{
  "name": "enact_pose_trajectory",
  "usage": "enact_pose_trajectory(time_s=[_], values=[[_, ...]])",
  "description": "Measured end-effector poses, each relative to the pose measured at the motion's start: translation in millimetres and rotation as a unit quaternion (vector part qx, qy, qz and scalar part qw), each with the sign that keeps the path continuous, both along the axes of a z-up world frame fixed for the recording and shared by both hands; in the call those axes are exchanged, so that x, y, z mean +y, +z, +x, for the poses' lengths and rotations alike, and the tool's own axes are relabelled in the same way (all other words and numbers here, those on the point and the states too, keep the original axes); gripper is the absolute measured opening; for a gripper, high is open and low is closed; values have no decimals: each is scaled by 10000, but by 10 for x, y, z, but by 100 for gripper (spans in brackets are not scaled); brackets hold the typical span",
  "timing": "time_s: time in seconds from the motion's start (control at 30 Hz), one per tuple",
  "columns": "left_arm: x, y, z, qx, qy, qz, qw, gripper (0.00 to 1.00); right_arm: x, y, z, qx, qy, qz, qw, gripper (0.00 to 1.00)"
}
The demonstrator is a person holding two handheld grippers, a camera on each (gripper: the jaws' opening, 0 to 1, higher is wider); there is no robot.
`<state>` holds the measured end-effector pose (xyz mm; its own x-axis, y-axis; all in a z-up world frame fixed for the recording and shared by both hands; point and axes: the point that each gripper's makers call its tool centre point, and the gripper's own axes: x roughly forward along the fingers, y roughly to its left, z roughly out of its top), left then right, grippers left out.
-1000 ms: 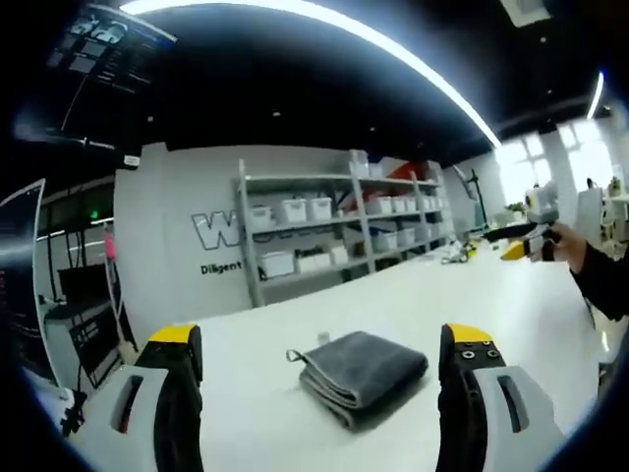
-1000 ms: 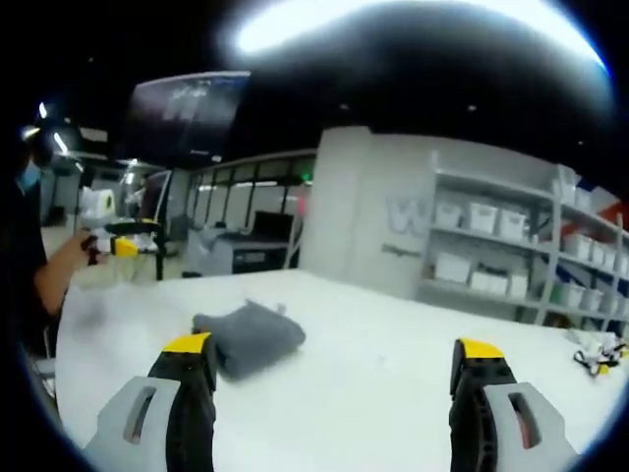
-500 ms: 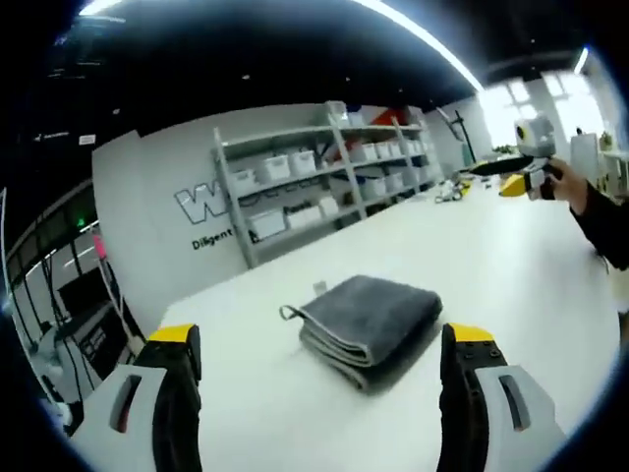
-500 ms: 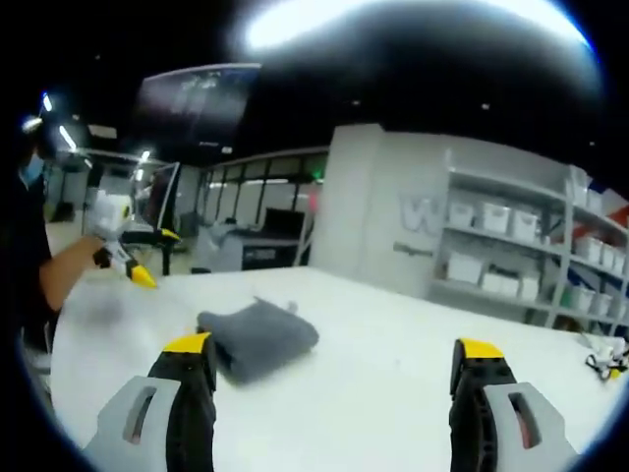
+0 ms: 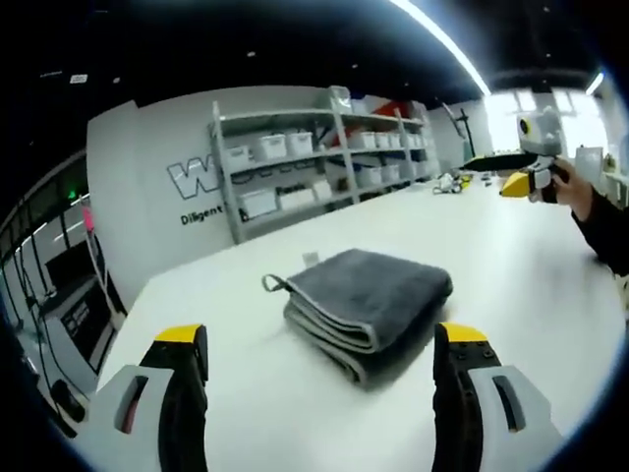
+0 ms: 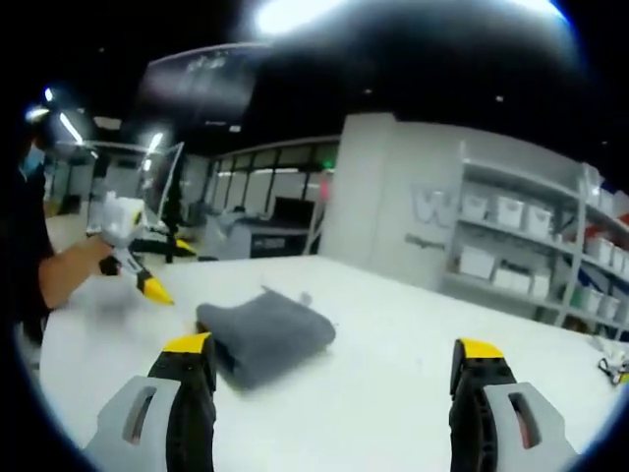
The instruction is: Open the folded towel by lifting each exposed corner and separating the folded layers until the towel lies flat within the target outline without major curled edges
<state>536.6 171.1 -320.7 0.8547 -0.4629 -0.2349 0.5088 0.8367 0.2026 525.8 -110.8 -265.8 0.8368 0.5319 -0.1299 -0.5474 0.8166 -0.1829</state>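
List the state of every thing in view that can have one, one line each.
towel: folded in several layers, lying on the table, untouched, hanging loop sticking out at one corner.
left claw: open, empty, short of the towel.
right claw: open, empty, towel ahead by its left jaw.
table: white, bearing the towel.
storage bins: sitting on the shelves against the far wall.
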Motion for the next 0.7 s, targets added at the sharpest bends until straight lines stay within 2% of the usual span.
enact_pose_trajectory(time_s=[0.13,0.2,0.27,0.33,0.43,0.6,0.7], values=[[-48,-18,75,-48,-64,78,9999,90,79,-48,65,-31,25,2,10000,99],[-134,-43,76,-58,-122,150,9998,88,127,-83,84,-68,66,16,10000,99],[-111,-43,122,-50,-166,200,9996,85,180,-133,99,-110,158,24,9998,99],[-146,-122,124,25,-177,260,9995,84,230,-213,128,-113,213,57,9997,99],[-192,-260,86,184,-163,286,9993,84,354,-439,131,202,392,53,9990,96],[-238,-390,78,281,-143,298,9991,84,509,-628,149,401,512,108,9978,92],[-239,-430,90,289,-92,299,9991,78,628,-728,162,395,587,-32,9975,92]])
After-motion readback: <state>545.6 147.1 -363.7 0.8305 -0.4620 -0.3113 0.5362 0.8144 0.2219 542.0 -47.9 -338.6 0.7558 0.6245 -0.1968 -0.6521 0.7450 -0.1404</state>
